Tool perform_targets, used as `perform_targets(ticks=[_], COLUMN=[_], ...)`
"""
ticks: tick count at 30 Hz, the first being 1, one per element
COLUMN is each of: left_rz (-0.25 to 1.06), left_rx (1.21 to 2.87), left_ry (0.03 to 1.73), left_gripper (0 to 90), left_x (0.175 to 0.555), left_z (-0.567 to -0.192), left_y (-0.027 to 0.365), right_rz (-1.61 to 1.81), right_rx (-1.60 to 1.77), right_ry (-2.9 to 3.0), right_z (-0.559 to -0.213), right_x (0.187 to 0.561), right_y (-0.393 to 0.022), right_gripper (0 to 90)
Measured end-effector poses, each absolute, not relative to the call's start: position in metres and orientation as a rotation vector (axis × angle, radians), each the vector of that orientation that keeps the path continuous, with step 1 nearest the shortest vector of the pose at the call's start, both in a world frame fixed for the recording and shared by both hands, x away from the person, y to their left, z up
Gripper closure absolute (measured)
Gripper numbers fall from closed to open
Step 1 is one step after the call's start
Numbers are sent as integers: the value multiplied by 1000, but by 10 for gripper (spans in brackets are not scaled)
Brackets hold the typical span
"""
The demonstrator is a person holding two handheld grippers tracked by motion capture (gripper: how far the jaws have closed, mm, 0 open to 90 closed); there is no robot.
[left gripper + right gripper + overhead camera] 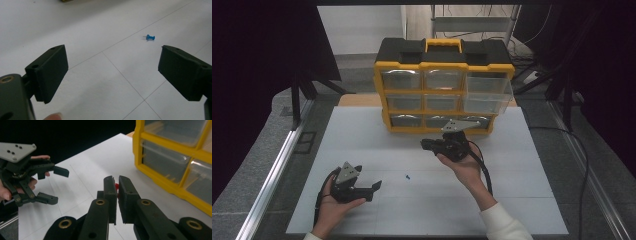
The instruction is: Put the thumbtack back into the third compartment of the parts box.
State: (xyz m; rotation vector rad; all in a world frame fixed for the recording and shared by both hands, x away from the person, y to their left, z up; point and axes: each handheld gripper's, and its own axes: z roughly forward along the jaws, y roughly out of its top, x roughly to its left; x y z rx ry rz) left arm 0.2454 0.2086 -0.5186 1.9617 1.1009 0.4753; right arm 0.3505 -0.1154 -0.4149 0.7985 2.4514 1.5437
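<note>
In the right gripper view, my right gripper (117,185) has its fingers (110,192) drawn nearly together, and a small red thing (116,186) sits pinched between them near the tips; I take it for a red push pin, though little of it shows past the pads. The high view is too coarse for that: there my right gripper (428,145) is just a dark shape with a grey plate on top, held above the white surface (362,135) in front of the bottom row of the yellow drawer organizer (443,87), with no colour visible at its tips.

The left gripper view shows what the right gripper view does not: a blue push pin (150,37) lying on its side on the surface, beyond my spread fingers (51,71) and nearer the right-hand one. From above, that blue push pin (407,176) is a tiny speck between my two hands, just beside the tips of my left gripper (376,185).

My left hand (334,202) cups its gripper low over the near-left part of the surface, fingers wide apart with nothing in them, pointing right toward the blue pin. My right hand (464,165) reaches forward from a white sleeve (502,225), palm up under its gripper, fingers pointing left, cable looping back along the wrist. In the organizer, the upper right drawer (489,87) stands pulled out.
</note>
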Motion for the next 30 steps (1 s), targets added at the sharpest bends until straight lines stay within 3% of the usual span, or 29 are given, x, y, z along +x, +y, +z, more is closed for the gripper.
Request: perform_targets(ticks=[30], left_rz=[476], left_rx=[1956], left_ry=[1105], left_gripper=[97], left_x=[246], left_z=[-518], left_y=[209], right_rz=[1657], right_rx=[770], right_ry=[2250], right_z=[-369], right_x=[338], right_y=[-147], right_gripper=[847])
